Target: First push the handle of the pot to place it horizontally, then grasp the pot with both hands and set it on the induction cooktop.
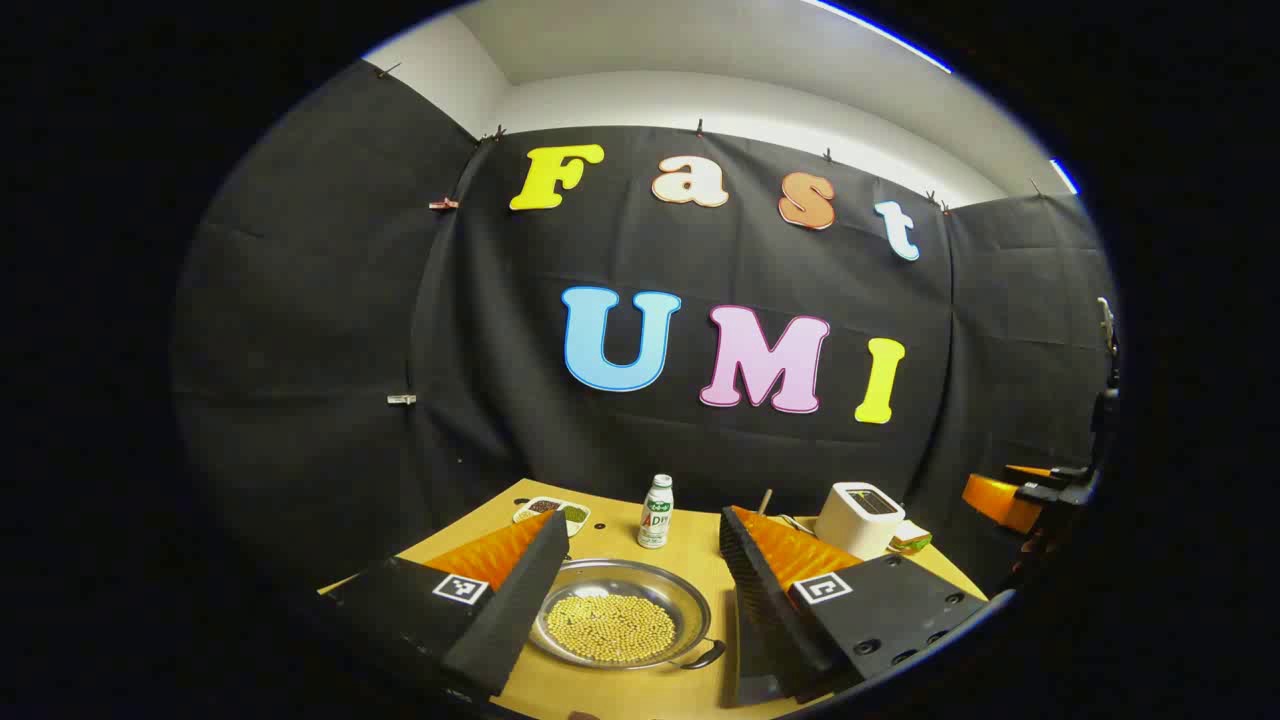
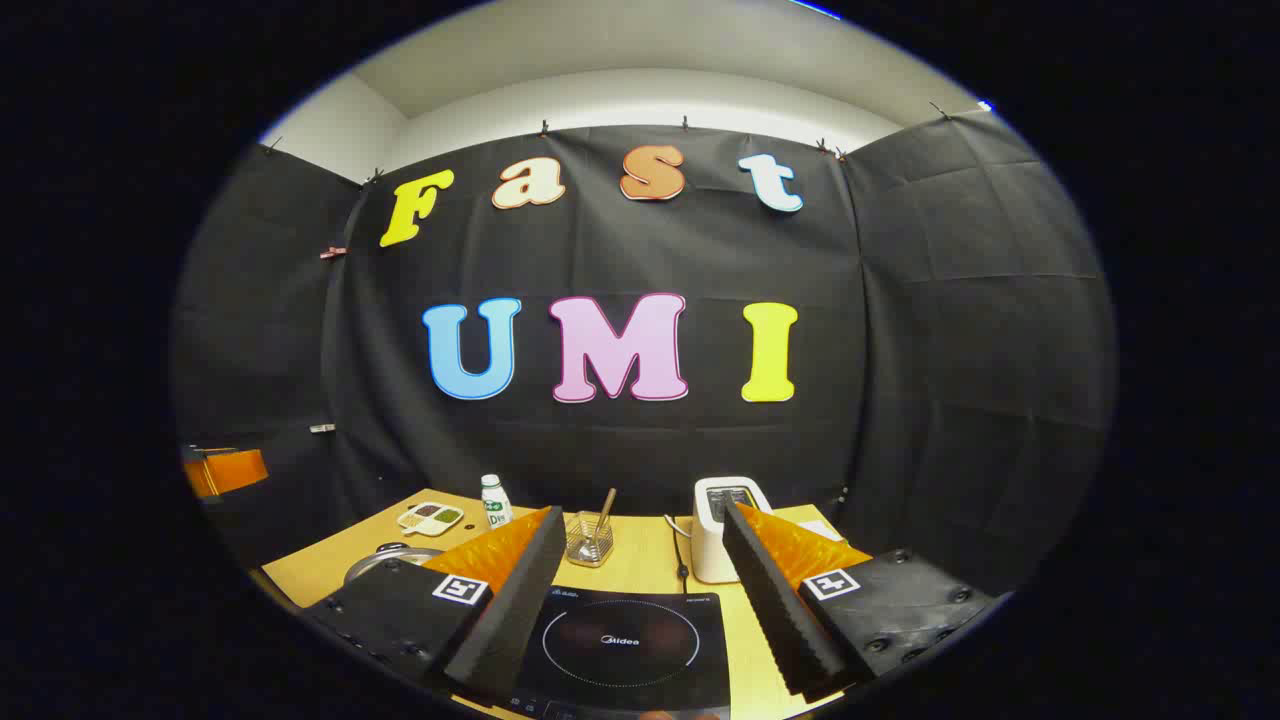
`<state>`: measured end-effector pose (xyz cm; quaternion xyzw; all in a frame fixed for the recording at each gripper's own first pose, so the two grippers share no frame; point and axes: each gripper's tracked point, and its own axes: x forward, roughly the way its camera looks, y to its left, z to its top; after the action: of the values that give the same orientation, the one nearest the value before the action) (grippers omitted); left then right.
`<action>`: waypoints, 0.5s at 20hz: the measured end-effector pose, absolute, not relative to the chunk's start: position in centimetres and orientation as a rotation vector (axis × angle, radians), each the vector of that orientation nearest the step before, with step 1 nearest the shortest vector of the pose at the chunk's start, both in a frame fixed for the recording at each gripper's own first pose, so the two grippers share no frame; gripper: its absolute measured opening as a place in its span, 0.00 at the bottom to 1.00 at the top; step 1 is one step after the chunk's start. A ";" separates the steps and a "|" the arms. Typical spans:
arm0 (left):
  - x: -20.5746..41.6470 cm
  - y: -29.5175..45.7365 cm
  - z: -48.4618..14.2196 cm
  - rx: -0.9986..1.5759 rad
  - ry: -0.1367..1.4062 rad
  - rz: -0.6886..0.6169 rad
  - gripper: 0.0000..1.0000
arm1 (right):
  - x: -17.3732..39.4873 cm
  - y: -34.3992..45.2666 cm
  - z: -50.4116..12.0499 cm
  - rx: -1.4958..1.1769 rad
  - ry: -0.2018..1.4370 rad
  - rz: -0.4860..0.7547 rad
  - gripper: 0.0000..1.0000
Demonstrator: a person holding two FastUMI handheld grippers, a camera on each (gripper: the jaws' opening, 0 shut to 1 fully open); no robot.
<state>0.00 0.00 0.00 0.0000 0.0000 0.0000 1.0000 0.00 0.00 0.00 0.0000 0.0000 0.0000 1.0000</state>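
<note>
Wooden tabletop [image 1: 690,560] is carrying a round steel pot [image 1: 620,610] between the spread left gripper [image 1: 640,620], a black induction cooktop [image 2: 625,645] between the spread right gripper [image 2: 640,620].

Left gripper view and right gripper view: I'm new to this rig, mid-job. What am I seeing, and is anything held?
Each picture comes from a camera riding on a hand-held two-finger gripper. In the left gripper view, the left gripper hangs open over the pot, which holds yellow beans; its handle points toward the camera. In the right gripper view, the right gripper hangs open over the induction cooktop. A bottle, toaster and utensil holder stand on the table. Nothing is held.
</note>
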 end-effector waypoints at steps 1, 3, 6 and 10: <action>0.0 0.6 -0.3 0.000 0.002 -0.001 0.95 | -0.2 0.3 -0.2 0.003 0.003 -0.010 0.98; -0.1 1.6 -0.2 -0.002 0.003 -0.013 0.95 | -0.8 1.0 -0.1 0.007 0.004 -0.029 0.98; -0.2 3.4 -0.4 0.029 0.003 -0.035 0.95 | -1.8 1.6 0.5 -0.006 -0.007 -0.071 0.98; 0.0 4.6 -1.4 0.026 0.020 -0.104 0.95 | -2.9 1.9 1.8 -0.047 -0.049 -0.143 0.98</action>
<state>-0.03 4.59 -1.42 0.0130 0.0099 -0.0521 0.9985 -2.93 1.91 1.83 -0.0237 -0.0245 -0.0715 0.9969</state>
